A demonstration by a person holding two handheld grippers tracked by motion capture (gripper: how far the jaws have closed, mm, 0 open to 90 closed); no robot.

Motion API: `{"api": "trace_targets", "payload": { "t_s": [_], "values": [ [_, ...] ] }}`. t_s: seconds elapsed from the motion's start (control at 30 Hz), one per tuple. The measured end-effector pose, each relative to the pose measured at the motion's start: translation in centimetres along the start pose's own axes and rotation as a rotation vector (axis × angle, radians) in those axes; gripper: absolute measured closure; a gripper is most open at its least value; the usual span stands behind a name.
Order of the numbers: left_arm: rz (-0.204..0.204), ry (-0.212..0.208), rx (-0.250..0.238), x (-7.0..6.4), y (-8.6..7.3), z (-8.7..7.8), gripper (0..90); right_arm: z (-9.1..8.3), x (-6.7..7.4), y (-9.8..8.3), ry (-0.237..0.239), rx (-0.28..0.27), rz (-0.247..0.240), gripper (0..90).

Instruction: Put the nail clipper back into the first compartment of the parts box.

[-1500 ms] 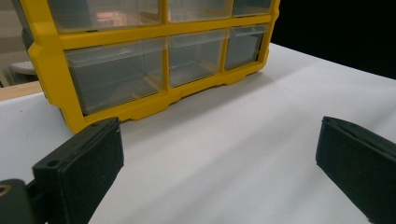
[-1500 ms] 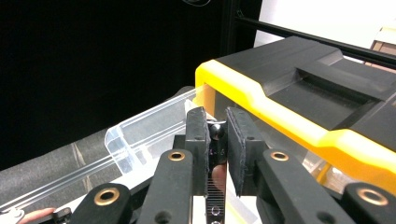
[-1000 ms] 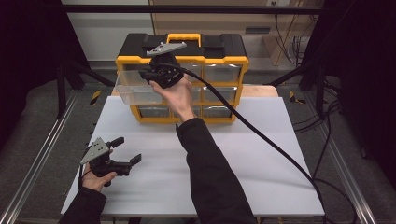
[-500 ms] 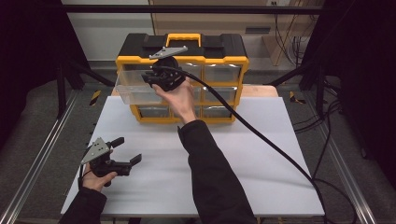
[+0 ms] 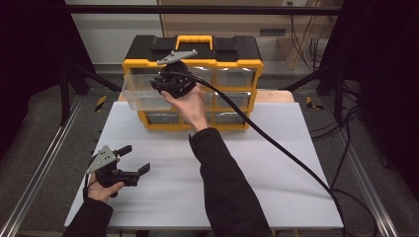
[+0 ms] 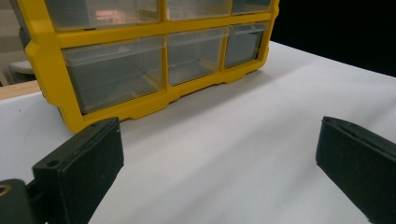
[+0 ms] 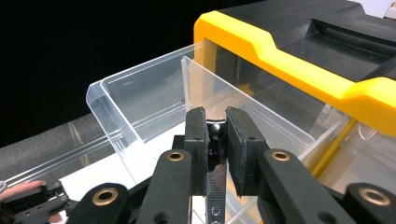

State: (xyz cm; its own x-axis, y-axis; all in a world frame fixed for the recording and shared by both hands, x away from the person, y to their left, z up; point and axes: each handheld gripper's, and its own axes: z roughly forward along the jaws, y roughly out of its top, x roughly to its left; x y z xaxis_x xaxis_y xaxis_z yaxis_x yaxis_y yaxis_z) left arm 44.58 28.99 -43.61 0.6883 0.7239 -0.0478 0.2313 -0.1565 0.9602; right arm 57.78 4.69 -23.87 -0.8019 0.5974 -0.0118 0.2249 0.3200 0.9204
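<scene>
My right tongs (image 7: 215, 140) pinch a small black screw (image 7: 215, 131) over the clear, thin-walled plastic drawer (image 5: 143, 91) pulled out from the top row of the yellow organizer (image 5: 237, 64). My left tongs (image 5: 134, 160) rest spread on the matte white table (image 5: 276, 158).

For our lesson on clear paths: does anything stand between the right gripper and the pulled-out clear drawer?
Nothing visible does. The right gripper hovers with its jaws shut just over the open-topped drawer. The one thing near the path is the drawer's own clear divider, which stands inside it, ahead of the jaws.
</scene>
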Motion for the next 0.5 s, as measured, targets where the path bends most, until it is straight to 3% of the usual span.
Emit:
{"api": "trace_targets", "payload": {
  "t_s": [0.27,0.5],
  "values": [
    [0.0,0.0,0.001,0.0,-0.01,0.02,0.8,-0.13,0.03,0.07,-0.01,-0.009,-0.005,72.4],
    [0.0,0.0,0.001,-0.01,-0.02,0.03,0.8,-0.86,0.3,0.39,-0.025,-0.067,-0.024,56.5]
  ]
}}
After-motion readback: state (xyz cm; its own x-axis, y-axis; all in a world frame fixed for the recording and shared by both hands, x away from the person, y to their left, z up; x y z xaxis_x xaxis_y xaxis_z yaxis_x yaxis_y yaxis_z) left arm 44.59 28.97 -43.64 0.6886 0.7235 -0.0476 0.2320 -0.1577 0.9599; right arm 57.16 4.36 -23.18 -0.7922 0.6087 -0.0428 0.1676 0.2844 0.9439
